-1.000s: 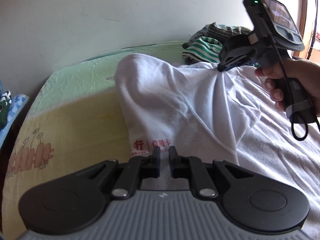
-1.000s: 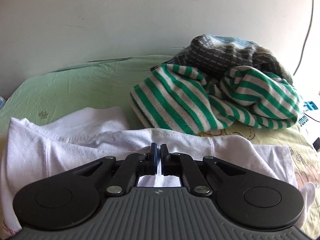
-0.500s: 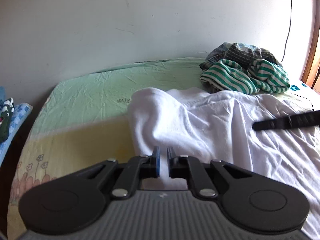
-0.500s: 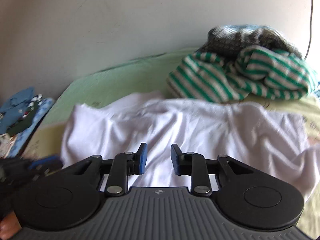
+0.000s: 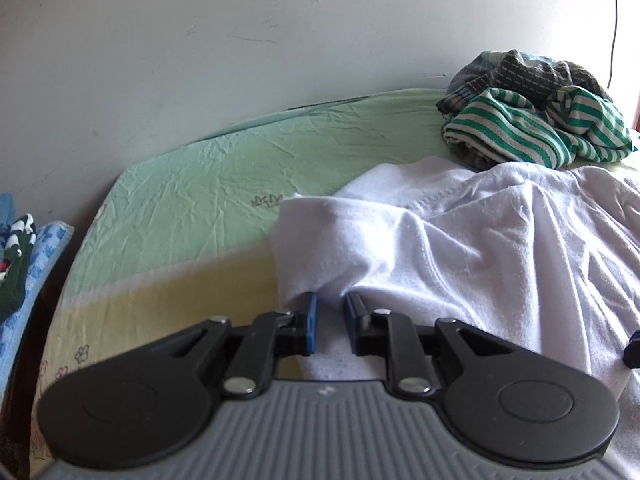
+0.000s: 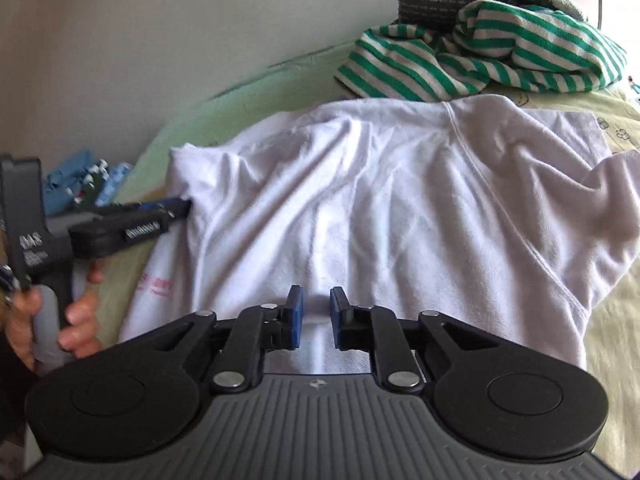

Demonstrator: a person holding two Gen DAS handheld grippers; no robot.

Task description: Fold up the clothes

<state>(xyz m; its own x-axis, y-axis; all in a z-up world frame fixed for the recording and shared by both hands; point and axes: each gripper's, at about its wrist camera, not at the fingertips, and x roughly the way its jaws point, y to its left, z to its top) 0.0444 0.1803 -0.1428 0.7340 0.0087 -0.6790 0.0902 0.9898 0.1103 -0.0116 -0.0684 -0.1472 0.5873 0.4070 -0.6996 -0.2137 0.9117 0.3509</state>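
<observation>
A white shirt (image 5: 480, 248) lies spread and wrinkled on the bed, with red print near its left edge (image 6: 156, 280). My left gripper (image 5: 329, 304) sits at the shirt's left fold. Its jaws are opening; cloth lies in the gap, and the blue pads (image 5: 311, 320) do not press on it. In the right wrist view, the left gripper (image 6: 182, 208) touches the shirt's left edge, held by a hand (image 6: 76, 312). My right gripper (image 6: 316, 300) hovers over the shirt's near middle, jaws closing, a narrow gap with cloth below them.
A heap of green-striped and grey clothes (image 6: 480, 60) sits at the bed's far right against the wall. Bare green and yellow sheet (image 5: 192, 208) lies left of the shirt. Blue folded clothes (image 5: 24, 248) lie beyond the bed's left edge. A cable (image 5: 614, 20) hangs at the right.
The raised shirt has come down onto the bed. Both grippers, shut a second ago, now show gaps. The right gripper has swung left and drawn back, and its jaws have narrowed again.
</observation>
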